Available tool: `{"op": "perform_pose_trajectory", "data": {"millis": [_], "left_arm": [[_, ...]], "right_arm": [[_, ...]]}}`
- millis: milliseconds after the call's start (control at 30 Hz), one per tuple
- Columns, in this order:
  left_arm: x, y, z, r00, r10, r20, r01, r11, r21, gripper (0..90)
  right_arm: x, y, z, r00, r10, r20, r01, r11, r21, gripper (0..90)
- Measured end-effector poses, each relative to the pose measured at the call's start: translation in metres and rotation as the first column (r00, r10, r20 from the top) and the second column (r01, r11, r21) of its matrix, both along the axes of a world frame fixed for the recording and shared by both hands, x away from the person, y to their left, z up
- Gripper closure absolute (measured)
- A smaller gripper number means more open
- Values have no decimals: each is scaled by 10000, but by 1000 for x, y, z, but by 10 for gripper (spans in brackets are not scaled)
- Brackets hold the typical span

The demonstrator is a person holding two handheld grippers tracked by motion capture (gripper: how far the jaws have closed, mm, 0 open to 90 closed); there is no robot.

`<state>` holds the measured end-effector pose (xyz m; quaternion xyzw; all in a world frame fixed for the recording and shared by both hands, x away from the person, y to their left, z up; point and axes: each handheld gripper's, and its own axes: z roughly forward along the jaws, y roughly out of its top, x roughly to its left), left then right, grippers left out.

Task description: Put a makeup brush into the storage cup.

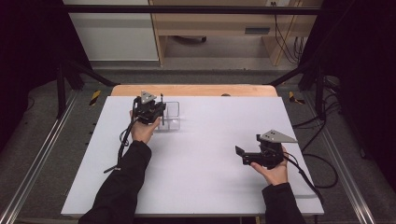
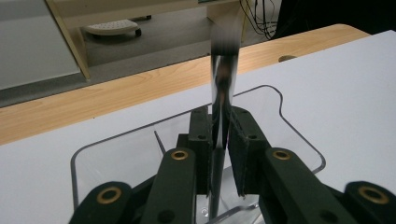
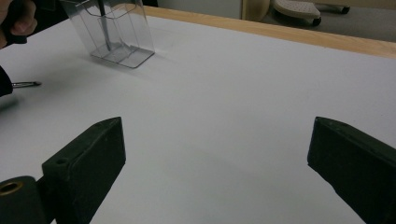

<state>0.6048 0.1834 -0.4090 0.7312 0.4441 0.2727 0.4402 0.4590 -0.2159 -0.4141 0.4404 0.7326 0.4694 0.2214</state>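
A clear plastic container (image 1: 173, 117) stands on the white table top at the back left; its rim (image 2: 299, 135) curves under my left gripper. My left gripper (image 1: 160, 111) hangs over it, pointing down, and its jaws are shut on a thin dark rod (image 2: 223, 74) that stands upright, its lower end inside the container. In the right gripper view the container (image 3: 133, 44) sits far off with the rod (image 3: 105, 32) inside it. My right gripper (image 1: 241, 156) rests low at the front right, open, with nothing between its fingers (image 3: 86, 161).
The white sheet (image 1: 210, 140) covers a wooden table whose bare edge (image 1: 196, 90) runs along the back. A thin dark item (image 3: 25, 84) lies on the sheet near the left sleeve. Metal rails and cables flank the table.
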Motion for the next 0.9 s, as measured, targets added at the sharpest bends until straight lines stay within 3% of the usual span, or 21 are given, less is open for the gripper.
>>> {"op": "perform_pose_trajectory", "data": {"millis": [367,667,900], "left_arm": [[-17,11,18,9988,-22,482,36,9996,-290,632],[-46,17,30,9967,-532,617,557,9976,-408,485],[-70,23,35,9934,-901,709,914,9957,-157,411]], "right_arm": [[0,2,2,10000,31,65,-32,10000,74,48],[-2,4,6,9998,118,184,-120,9999,123,49],[-3,5,9,9995,180,268,-184,9997,149,49]]}}
